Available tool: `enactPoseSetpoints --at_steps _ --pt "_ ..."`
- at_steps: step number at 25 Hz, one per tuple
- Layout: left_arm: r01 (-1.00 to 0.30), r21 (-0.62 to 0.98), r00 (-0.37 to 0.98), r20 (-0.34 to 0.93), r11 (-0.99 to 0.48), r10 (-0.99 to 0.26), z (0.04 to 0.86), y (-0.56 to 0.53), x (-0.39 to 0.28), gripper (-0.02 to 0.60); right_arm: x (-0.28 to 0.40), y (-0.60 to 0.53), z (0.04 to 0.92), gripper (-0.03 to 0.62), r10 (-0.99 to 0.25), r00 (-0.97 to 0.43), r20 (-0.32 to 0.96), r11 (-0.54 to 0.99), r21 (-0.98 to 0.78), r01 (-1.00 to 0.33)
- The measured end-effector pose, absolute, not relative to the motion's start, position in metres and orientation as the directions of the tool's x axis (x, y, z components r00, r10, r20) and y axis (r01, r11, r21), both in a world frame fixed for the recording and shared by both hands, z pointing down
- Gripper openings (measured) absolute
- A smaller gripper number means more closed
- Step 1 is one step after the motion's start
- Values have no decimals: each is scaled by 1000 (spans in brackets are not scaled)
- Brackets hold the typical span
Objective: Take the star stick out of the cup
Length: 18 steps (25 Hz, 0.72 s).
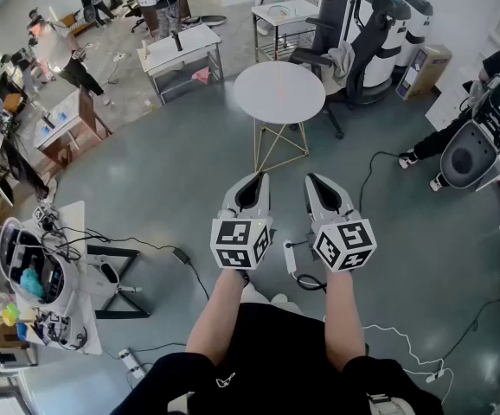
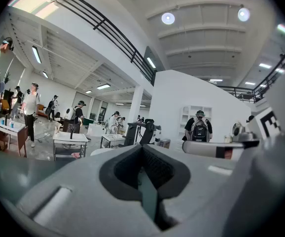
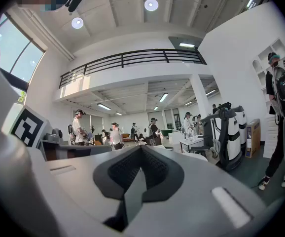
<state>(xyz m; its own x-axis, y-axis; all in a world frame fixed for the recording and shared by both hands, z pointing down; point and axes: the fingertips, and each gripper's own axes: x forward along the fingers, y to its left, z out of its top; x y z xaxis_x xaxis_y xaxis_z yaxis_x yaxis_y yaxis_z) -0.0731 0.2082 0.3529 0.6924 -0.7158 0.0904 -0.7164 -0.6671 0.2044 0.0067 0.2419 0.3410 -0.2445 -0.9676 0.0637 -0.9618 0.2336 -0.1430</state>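
No word, number or brand is readable; the left gripper's cube (image 1: 241, 243) and the right gripper's cube (image 1: 344, 245) carry only black-white square markers.

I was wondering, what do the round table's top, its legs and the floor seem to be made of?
Round table top: matte white, perhaps laminate or painted board; even, no grain. Legs: thin gold-coloured metal rod, by their slimness. Floor: smooth grey-green coating, likely epoxy; seamless.

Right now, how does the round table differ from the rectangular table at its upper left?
The round table has thin gold legs; the rectangular table has a boxy grey frame. The round table stands nearer the person than the rectangular table. Both tops are white.
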Motion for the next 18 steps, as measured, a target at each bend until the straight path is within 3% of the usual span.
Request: enactPoseSetpoints --at_steps 18 --pt "-722 195 687 87 -664 -722 351 224 -50 3 24 258 365 3 -963 -251 101 234 -154 -960"
